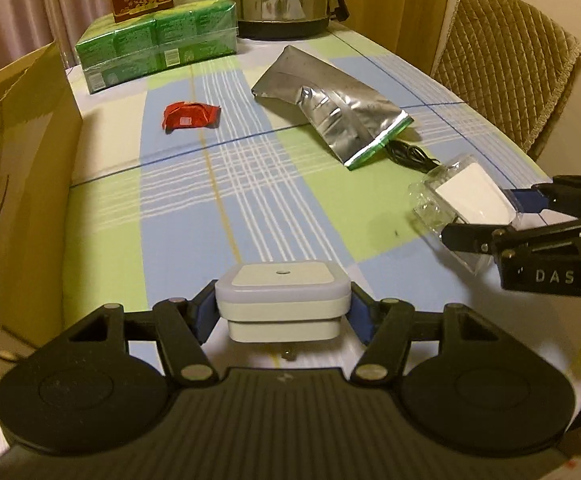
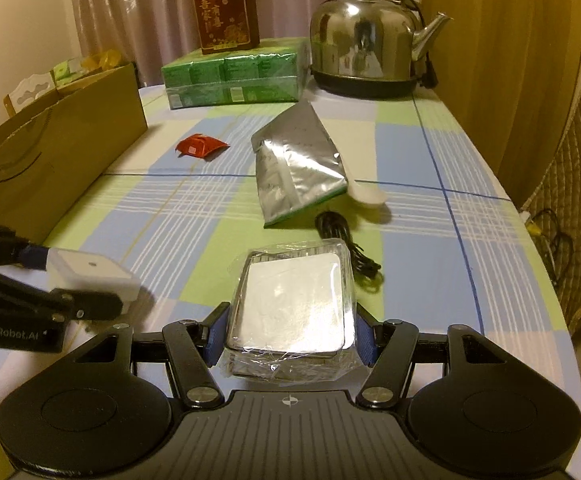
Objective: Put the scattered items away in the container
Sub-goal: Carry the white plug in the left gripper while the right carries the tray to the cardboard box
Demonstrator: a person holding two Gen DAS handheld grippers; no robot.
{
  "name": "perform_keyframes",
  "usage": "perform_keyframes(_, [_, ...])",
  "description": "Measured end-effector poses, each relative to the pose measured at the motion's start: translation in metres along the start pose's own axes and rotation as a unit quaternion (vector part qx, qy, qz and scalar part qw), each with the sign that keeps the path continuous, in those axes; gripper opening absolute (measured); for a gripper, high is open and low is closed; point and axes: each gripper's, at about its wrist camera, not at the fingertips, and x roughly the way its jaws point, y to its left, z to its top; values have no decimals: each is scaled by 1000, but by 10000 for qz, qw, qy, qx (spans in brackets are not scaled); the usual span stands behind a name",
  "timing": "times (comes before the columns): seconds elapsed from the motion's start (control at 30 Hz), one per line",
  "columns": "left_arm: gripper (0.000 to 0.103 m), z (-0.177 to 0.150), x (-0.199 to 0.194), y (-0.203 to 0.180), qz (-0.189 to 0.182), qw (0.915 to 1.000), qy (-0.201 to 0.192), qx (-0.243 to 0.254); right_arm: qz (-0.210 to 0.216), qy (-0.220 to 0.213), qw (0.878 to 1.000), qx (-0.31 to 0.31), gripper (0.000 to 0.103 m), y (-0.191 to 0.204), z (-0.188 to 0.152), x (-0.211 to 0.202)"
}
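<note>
Broadly: checked tablecloth (image 1: 250, 184) spans both views, w/ open cardboard box (image 2: 70, 148) standing on its left side (interior hidden in left wrist view; right wrist view shows bits poking above far rim, too small to id). Steel kettle (image 2: 364, 48) and green wrapped pack (image 1: 158, 46) at far end, dark red carton (image 2: 226, 12) on top of pack. Silver foil pouch (image 1: 330, 108) lying mid-table, black cable (image 2: 348, 248) just beside its near end. White spoon (image 2: 366, 196) by pouch seen only from right wrist. Red wrapper (image 1: 190, 116) between pouch and box. Left gripper (image 1: 282, 312) pinching white square plug-in light (image 1: 282, 300), metal prong visible below. Right gripper (image 2: 290, 332) clamped on clear-wrapped white block (image 2: 294, 304), near cable.
</note>
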Motion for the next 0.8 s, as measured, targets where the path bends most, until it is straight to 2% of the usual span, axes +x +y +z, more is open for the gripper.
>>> perform_keyframes(0.43, [60,-10,-35,1,8,9998,-176,-110,-28,-127,9999,-29,59,13,4,-28])
perform_keyframes(0.8, [60,-11,-96,21,260,9971,-665,-281,147,-450,9985,-286,59,49,24,-56])
